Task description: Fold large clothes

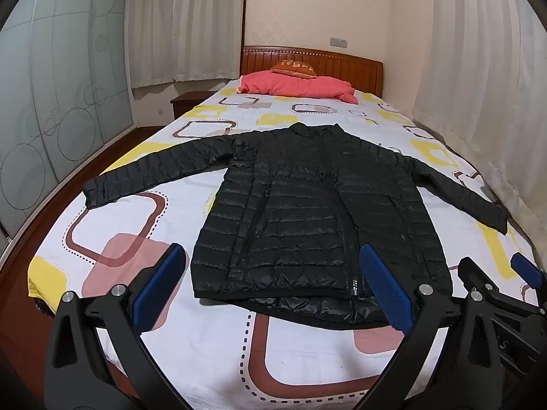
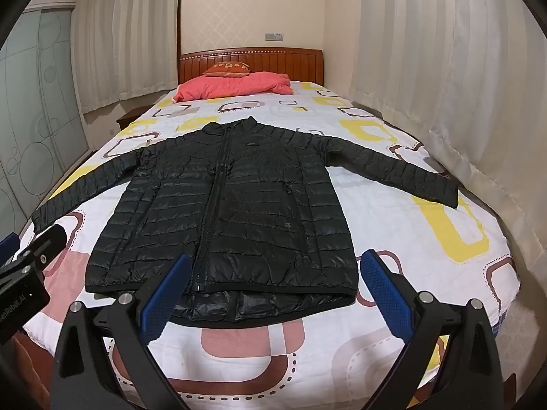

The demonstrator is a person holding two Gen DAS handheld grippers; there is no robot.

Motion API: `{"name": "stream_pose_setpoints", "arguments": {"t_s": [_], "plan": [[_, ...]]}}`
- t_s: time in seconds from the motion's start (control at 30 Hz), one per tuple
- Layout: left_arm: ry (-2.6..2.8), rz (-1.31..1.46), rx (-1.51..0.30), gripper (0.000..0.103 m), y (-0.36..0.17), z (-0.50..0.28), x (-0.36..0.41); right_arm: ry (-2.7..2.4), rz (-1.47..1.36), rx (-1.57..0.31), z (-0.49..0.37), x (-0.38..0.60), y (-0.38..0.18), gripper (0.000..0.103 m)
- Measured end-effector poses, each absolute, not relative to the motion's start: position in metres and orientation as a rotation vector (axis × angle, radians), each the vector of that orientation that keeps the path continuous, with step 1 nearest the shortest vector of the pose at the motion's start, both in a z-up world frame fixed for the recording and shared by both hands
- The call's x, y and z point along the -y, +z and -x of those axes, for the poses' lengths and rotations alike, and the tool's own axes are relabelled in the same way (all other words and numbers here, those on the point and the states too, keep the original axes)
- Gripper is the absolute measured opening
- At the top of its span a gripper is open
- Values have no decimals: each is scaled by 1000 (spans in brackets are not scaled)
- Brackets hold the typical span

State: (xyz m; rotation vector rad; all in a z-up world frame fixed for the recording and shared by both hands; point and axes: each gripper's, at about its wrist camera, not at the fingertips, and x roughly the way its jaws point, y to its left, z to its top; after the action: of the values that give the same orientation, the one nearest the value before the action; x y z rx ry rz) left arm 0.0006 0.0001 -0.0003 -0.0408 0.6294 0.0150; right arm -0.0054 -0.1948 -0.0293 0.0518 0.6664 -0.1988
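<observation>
A black quilted puffer jacket [image 1: 307, 212] lies flat and front-up on the bed, zipped, collar toward the headboard, both sleeves spread out to the sides. It also shows in the right wrist view [image 2: 232, 212]. My left gripper [image 1: 273, 273] is open and empty, held above the jacket's hem near its left half. My right gripper [image 2: 273, 273] is open and empty, above the hem near its right half. The right gripper's body shows at the left wrist view's right edge [image 1: 495, 294].
The bed [image 1: 171, 352] has a white sheet with brown, pink and yellow squares. A red pillow [image 1: 297, 85] and an orange cushion [image 1: 294, 67] lie by the wooden headboard [image 1: 342, 65]. Curtains [image 2: 444, 68] hang on the right, glass wardrobe doors [image 1: 51, 102] on the left.
</observation>
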Motion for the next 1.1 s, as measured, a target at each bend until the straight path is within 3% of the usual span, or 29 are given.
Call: {"name": "stream_pose_setpoints", "arguments": {"t_s": [1.1], "plan": [[14,44,-648,101,-8,1,2,-197,-55,-672,5,194,-31,98]]}}
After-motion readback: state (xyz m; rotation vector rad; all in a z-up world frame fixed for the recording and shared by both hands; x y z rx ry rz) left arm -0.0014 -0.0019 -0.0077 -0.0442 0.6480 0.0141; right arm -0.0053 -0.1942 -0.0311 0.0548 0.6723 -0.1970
